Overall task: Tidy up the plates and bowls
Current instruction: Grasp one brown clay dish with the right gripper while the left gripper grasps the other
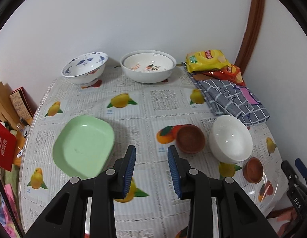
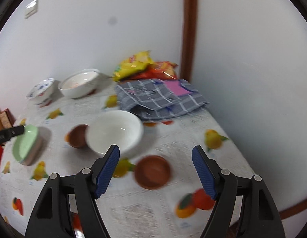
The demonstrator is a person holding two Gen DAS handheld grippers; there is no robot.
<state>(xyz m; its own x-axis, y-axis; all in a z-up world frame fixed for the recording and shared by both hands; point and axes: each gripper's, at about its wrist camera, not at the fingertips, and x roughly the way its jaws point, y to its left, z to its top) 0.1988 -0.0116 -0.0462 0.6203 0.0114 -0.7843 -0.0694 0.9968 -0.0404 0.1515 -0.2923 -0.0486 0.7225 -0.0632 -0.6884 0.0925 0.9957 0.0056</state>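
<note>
Tools first: the left tool (image 1: 151,154) hangs over the surface (image 1: 145,103) with its jaws a narrow gap apart and nothing between them, pitched steeply downward. The right tool (image 2: 155,154) stands with its jaws wide, also empty, tilted down toward the near edge; its picture is smeared, so fine detail there is uncertain.

Around the left tool, the green plate (image 1: 84,144) lies at about ten o'clock, just beside the left finger but apart from it. A small brown bowl (image 1: 190,138) sits at two o'clock, with the white bowl (image 1: 230,140) just beyond it at three o'clock, the two close or touching. A second brown bowl (image 1: 252,169) rests farther right, near the surface's edge. In the right wrist view this second brown bowl sits between the spread fingers at twelve o'clock, with the white bowl at eleven.

Farther out, at the far wall, a blue-patterned bowl (image 1: 85,67) stands at eleven o'clock and a large white bowl (image 1: 147,67) with a smaller dish nested inside at twelve. A checked cloth (image 1: 232,99) and snack packets (image 1: 209,61) fill the one o'clock corner.

Judging from this layout, the task is only partly done: one nested pair exists at the back, while the green plate, the two brown bowls and the white bowl remain scattered and unstacked. Neither tool holds anything, so a fresh pick seems to come next.
</note>
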